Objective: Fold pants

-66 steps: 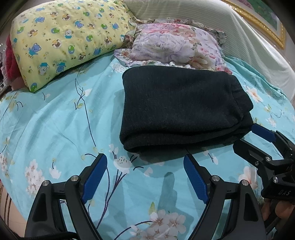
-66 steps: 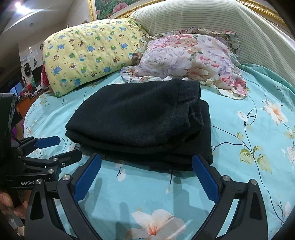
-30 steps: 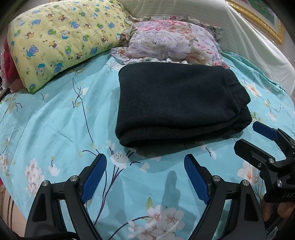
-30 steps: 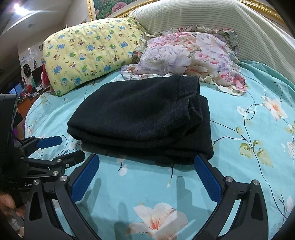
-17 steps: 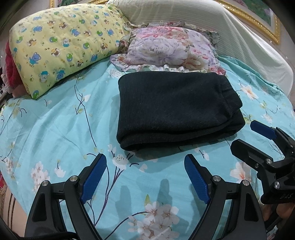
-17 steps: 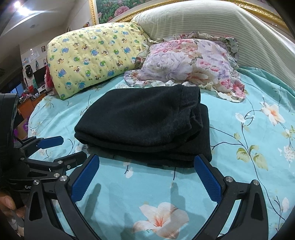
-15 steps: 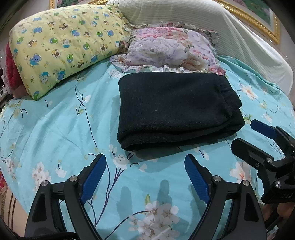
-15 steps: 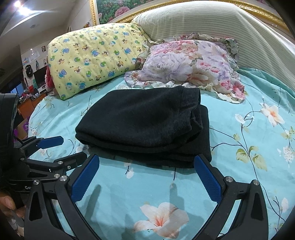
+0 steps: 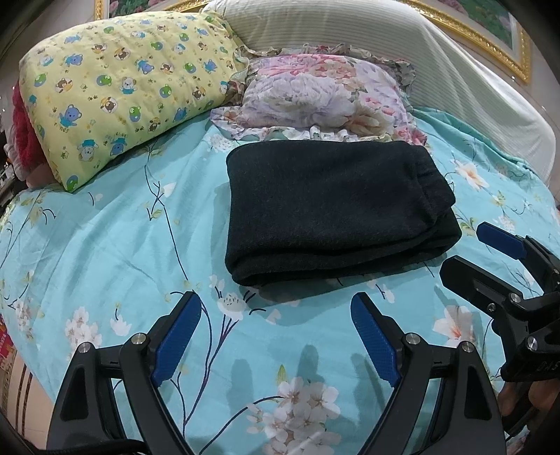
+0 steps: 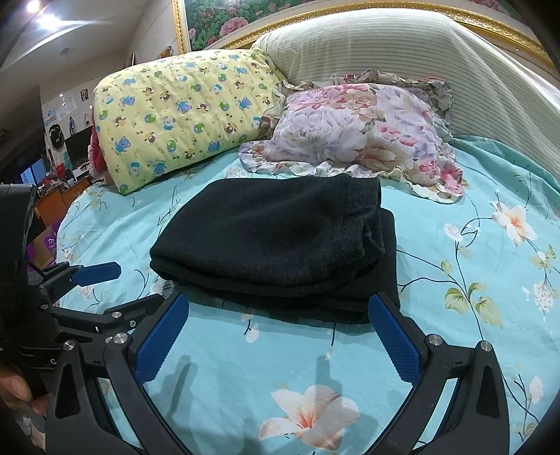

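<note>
Your left gripper (image 9: pixel 276 329) and right gripper (image 10: pixel 280 336) hover with jaws spread wide and empty over the bed (image 9: pixel 105 245), the folded black pants (image 9: pixel 329 213) lying just ahead, pillows (image 10: pixel 357 129) beyond.

A bed (image 10: pixel 490 280) in a turquoise floral sheet fills the room. At twelve o'clock, a striped headboard (image 10: pixel 402 45) under a gilt-framed flower painting (image 10: pixel 224 17); at nine o'clock, cluttered dim shelves (image 10: pixel 56 164); at eleven o'clock, a ceiling light (image 10: pixel 33 5).
</note>
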A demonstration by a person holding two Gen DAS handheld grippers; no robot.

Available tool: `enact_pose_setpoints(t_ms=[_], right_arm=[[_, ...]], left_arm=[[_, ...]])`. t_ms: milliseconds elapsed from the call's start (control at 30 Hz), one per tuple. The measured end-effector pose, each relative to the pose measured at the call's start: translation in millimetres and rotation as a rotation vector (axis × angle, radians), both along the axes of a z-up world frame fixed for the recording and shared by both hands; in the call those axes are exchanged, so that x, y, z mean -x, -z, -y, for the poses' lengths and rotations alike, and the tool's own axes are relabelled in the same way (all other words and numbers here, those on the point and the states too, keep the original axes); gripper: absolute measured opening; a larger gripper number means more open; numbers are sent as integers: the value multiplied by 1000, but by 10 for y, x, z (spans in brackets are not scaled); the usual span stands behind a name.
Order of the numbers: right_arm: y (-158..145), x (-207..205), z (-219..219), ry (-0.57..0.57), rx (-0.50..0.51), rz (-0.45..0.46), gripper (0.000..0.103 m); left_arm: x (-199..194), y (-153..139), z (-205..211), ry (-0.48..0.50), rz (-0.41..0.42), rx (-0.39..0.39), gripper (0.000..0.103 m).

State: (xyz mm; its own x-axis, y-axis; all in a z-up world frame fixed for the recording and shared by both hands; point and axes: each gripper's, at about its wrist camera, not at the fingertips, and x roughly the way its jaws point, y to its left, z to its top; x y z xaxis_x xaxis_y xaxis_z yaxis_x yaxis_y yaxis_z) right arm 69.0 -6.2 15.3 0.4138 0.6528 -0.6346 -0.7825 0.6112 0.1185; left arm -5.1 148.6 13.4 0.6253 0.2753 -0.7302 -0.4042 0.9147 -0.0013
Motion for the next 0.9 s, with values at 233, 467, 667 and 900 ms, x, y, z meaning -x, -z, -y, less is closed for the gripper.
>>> enact_pose_setpoints(t_ms=[233,467,667,900], right_arm=[[-33,-17,14,8,-4,2,102],[-40,-34,26,12,-5,1,102],[-39,-44,38,14,-2,3,102],[-43,-75,54,19,-7,1,102]], left_arm=[[-29,-25,12,12,0,-1,88],[-67,-9,6,18,-7,1,89],[-106,-9,5,22,-8,0,89],[-113,-50,-10,17,10,8,89]])
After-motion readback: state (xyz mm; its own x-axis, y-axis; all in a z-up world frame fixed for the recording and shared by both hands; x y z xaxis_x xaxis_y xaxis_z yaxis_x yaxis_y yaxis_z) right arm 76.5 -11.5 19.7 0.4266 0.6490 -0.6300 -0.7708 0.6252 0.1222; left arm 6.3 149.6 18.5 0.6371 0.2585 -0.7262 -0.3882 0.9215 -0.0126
